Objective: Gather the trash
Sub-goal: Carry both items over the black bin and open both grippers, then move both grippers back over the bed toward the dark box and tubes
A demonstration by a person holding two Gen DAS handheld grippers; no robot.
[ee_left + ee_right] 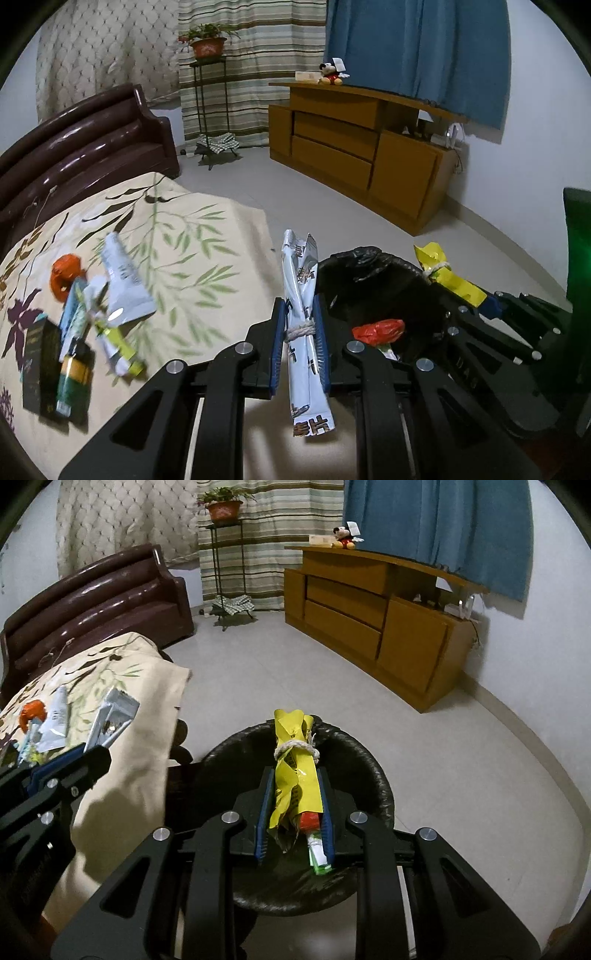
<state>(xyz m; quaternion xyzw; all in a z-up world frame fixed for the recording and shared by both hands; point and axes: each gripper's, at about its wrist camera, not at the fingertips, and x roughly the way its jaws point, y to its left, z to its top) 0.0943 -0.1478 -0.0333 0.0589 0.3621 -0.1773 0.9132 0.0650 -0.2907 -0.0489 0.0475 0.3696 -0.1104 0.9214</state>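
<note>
Your left gripper is clamped on a white wrapper tied with string, centre of the left wrist frame, beside the black-lined bin at centre right. Your right gripper is clamped on a yellow wrapper, also string-tied, directly over the bin. More wrappers lie on the leaf-print cloth, lower left.

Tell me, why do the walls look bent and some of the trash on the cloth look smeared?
Both wrist views use fisheye lenses, so the cabinet and walls curve. In the left wrist view, the wrappers on the floral cloth show motion blur, while the held white wrapper stays sharp.
</note>
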